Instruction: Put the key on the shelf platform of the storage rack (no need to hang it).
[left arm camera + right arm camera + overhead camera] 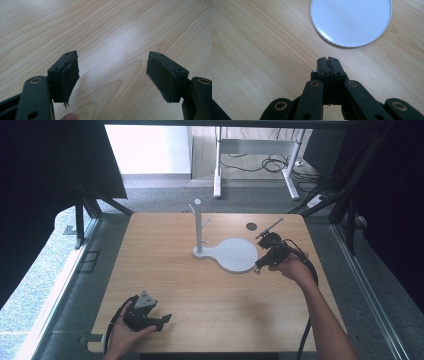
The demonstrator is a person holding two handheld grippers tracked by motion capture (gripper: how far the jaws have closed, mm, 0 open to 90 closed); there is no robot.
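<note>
Your right gripper (265, 255) is clenched empty at the white disc's (235, 255) three o'clock edge; pushing in could shove it. Your left gripper (112, 75) hangs released.

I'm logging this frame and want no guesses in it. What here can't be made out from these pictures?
- Stand pegs: high view, too small to count.
- Dark round spot on the table: high view, too small to tell hole from sticker.
- Right gripper: right gripper view, jaws pressed together; whether anything thin sits between them is unclear.
- Disc: right gripper view, far rim cut off by the top edge.
</note>
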